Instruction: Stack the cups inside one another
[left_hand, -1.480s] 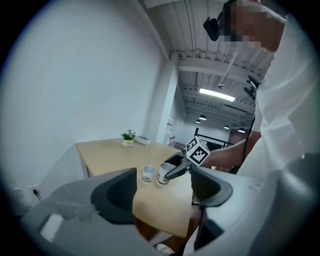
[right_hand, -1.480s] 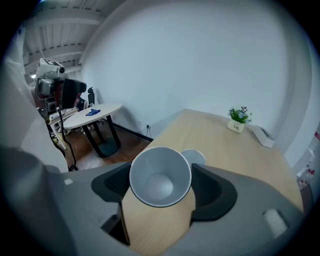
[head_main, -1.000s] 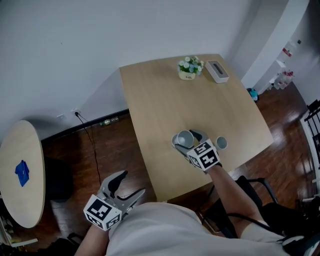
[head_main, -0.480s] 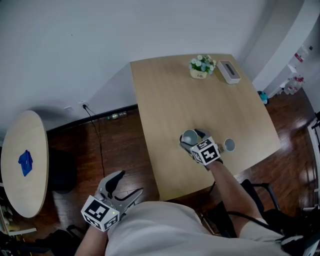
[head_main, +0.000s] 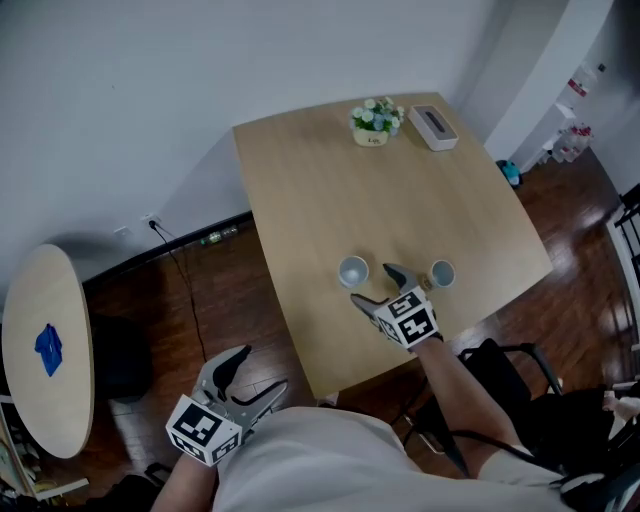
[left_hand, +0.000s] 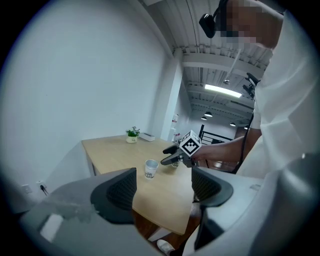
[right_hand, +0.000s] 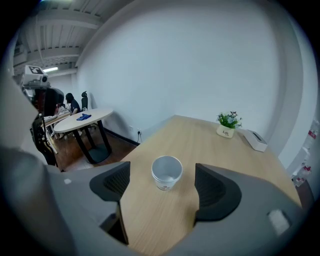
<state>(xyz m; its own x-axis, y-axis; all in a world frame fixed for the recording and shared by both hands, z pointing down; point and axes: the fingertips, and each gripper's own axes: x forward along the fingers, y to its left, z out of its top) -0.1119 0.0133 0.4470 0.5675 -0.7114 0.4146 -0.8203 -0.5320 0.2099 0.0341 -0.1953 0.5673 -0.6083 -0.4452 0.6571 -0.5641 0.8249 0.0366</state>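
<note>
Soft even indoor light, faint shadows, strong fisheye vignette in both gripper views, near foreground blurred

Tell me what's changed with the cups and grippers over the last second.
The right gripper let go of the cup and drew back toward the person, jaws open; the cup now stands free on the table. The second cup and the left gripper, open beside the table, stayed put.

Potted plant (head_main: 375, 120), white box (head_main: 433, 126), round side table (head_main: 50, 290)
</note>
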